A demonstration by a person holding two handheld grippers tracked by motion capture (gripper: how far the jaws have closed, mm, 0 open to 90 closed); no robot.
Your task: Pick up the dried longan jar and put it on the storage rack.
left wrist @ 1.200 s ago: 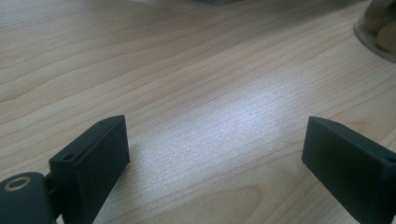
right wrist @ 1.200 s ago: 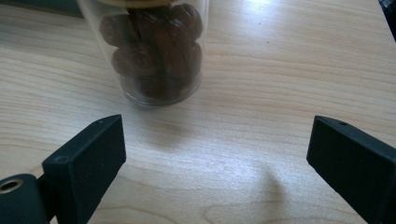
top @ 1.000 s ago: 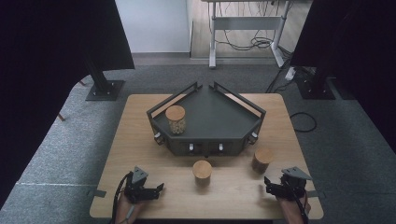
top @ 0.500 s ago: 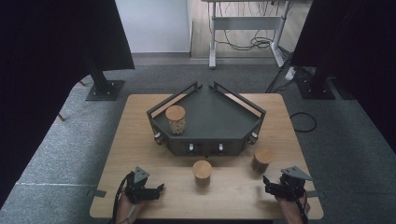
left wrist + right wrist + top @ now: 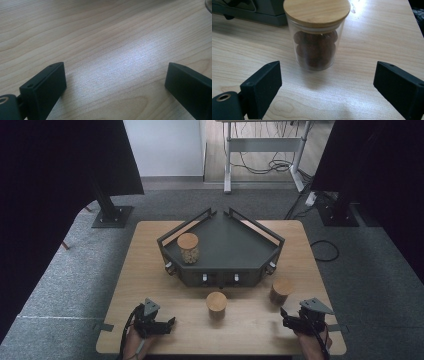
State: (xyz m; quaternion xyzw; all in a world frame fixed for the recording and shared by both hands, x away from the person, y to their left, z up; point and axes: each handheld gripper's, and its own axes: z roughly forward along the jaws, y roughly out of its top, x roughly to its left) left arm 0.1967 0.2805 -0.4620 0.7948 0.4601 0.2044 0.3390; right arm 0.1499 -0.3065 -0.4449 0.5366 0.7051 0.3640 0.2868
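Observation:
Three glass jars with wooden lids are in view. One jar (image 5: 188, 247) stands on the left of the dark tray (image 5: 250, 242). A second jar (image 5: 216, 305) sits on the table in front of the tray. The third jar (image 5: 281, 291), (image 5: 317, 35), holding dark round pieces, stands just beyond my right gripper (image 5: 285, 318), (image 5: 328, 75). That gripper's jaws are open and have just been closing a little, with nothing between them. My left gripper (image 5: 171, 322), (image 5: 116, 70) rests low at the front left. Its jaws have just been opening and only bare wood lies between them.
The wooden table (image 5: 150, 270) stands on grey carpet. Dark stands (image 5: 107, 210) and a desk frame with cables (image 5: 265, 150) lie beyond it. The tray's front wall (image 5: 242, 12) is behind the right jar. A jar's edge (image 5: 209, 3) shows at the left gripper view's top right corner.

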